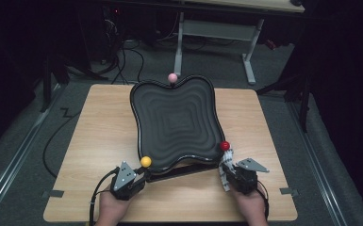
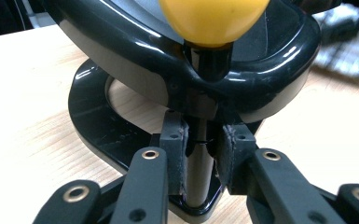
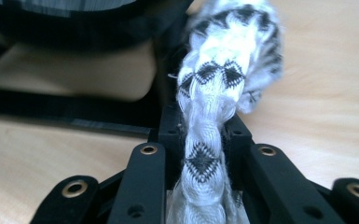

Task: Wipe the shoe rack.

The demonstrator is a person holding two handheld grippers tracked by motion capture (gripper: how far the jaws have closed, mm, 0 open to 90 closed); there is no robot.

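So this is a wavy black tray (image 1: 174, 122) on a stand, sitting mid-worktop (image 1: 99, 141), with ball-topped posts at its corners. The left tongs (image 1: 139, 178) are clamped on the metal post (image 2: 199, 158) under the yellow ball (image 1: 145, 161), jaws tight on both sides of it. The right tongs (image 1: 229, 173) are squeezed on a black-and-white braided cord (image 3: 207, 154) that hangs by the red ball (image 1: 224, 145) corner. A pink ball (image 1: 172, 77) sits at the far edge. My guess: both grips are done, and the actual tilting or lifting of the tray is what's left. The tray looks slightly raised at the near side, hard to say.
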